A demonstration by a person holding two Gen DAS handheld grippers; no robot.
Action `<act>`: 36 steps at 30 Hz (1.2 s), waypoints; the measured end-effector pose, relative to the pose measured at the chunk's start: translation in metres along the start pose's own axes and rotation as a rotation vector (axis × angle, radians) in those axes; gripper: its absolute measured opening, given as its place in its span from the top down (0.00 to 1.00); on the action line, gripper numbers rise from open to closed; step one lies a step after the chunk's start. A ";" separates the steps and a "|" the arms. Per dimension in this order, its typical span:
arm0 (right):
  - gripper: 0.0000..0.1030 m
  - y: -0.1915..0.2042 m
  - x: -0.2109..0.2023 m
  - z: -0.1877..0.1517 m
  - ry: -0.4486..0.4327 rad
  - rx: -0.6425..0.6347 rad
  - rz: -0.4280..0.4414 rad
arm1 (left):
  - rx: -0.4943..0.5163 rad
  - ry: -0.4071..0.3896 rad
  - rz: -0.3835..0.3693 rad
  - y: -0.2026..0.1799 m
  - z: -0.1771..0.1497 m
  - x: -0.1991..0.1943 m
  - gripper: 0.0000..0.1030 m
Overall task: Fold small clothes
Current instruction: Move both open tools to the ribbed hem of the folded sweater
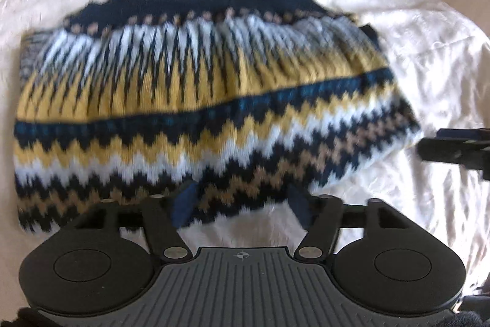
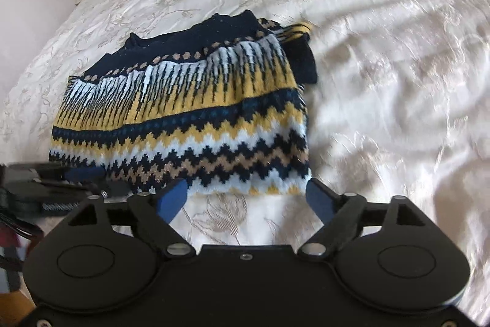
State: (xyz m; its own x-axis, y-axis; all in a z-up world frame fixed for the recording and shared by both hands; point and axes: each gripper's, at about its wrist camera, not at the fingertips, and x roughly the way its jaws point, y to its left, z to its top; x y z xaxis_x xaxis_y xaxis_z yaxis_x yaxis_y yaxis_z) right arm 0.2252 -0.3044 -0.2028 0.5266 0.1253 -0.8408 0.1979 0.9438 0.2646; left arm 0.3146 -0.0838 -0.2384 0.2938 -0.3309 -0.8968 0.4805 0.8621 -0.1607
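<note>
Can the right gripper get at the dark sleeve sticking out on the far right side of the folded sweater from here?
Probably yes. The right gripper has its jaws open and empty at the sweater's near edge, and the dark sleeve lies exposed on bare bedspread, with nothing between them.

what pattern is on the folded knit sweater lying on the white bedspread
Zigzag bands of navy, mustard yellow, white and tan on the folded knit sweater, clearest in the right wrist view.

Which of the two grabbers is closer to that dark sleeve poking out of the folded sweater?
Right. The right gripper sits open at the sweater's near edge on the sleeve's side; the left gripper, also open, is further along that edge.
</note>
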 end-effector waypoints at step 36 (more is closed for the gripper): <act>0.00 -0.078 0.109 0.121 0.146 0.120 0.329 | -0.091 0.046 0.189 0.049 0.124 0.062 0.04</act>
State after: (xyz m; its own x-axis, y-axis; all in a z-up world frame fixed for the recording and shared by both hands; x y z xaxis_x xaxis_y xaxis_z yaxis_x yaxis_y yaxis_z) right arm 0.3668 -0.4015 -0.2577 0.4563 0.4659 -0.7581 0.1379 0.8047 0.5775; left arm 0.4587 -0.1092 -0.2506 0.3332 -0.1438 -0.9318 0.3434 0.9389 -0.0221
